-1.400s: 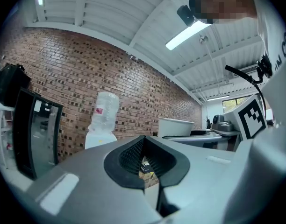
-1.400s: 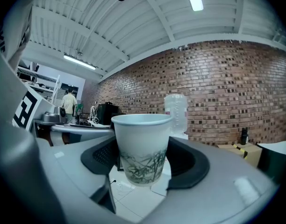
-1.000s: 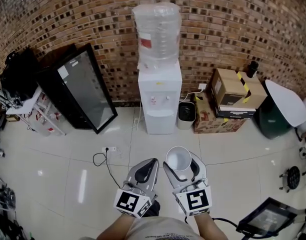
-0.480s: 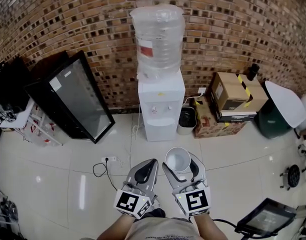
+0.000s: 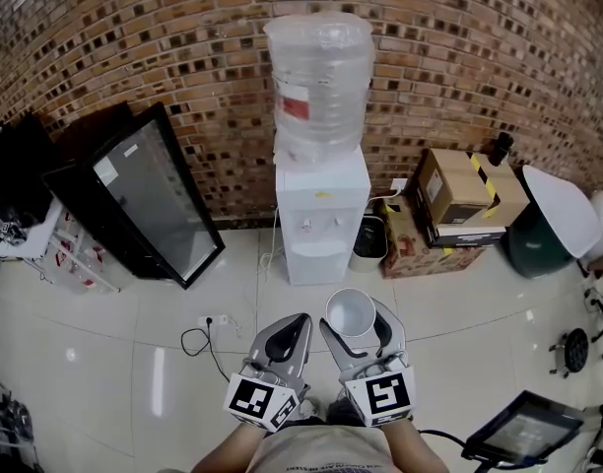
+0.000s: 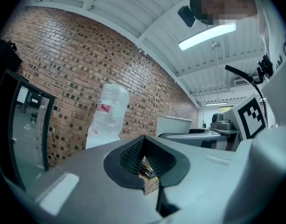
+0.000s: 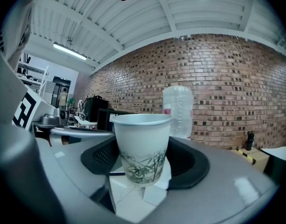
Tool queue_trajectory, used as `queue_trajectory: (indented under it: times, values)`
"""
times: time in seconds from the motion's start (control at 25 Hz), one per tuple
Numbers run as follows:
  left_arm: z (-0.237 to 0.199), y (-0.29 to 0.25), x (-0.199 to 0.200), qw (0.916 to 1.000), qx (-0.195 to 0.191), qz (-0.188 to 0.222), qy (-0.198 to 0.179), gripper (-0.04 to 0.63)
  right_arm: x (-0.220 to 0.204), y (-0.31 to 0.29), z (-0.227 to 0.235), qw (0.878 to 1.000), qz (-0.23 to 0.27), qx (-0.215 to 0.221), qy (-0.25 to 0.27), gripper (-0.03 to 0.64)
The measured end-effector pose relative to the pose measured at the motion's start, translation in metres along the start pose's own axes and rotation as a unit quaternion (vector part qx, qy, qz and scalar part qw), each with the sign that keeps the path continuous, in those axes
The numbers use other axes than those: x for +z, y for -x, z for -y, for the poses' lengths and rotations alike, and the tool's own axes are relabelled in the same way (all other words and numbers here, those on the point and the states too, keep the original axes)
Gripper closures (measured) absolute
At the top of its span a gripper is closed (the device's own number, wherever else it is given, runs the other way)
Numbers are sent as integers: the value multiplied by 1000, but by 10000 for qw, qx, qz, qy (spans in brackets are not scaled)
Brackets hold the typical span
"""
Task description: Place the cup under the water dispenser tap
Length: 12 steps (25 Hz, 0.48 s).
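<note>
Head view: closed in on water dispenser [image 5: 321, 210] at upper centre since a second ago, carrying cup [image 5: 352, 313] clamped in right gripper [image 5: 358, 325], left gripper [image 5: 298, 321] pinched together empty; well short of tap.

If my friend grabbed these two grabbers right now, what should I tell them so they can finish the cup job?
Left gripper: fingers shut, nothing in them.
Right gripper: fingers shut on the paper cup, which is upright and looks empty.
Water dispenser: straight ahead against the brick wall, across a stretch of floor. Its taps have nothing under them.
Done: cup picked up.
Left: walk up, set the cup under a tap, let go.
</note>
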<state>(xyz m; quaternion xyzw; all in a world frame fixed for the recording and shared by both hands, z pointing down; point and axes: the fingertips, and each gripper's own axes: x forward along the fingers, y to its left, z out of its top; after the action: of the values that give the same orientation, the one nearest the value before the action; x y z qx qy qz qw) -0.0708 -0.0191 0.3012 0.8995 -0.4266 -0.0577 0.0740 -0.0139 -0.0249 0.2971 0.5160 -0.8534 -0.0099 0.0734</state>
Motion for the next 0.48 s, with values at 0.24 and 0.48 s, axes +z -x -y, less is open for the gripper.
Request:
queue_trajectory:
  times: [0.24, 0.48]
  values:
    - [-13, -15, -3, 10000, 58, -29, -51, 609, -2, -19, 6, 9999, 40, 83, 52, 298]
    - [-28, -45, -5, 9999, 136, -27, -81, 609, -4, -45, 29, 9998, 81, 160, 54, 298]
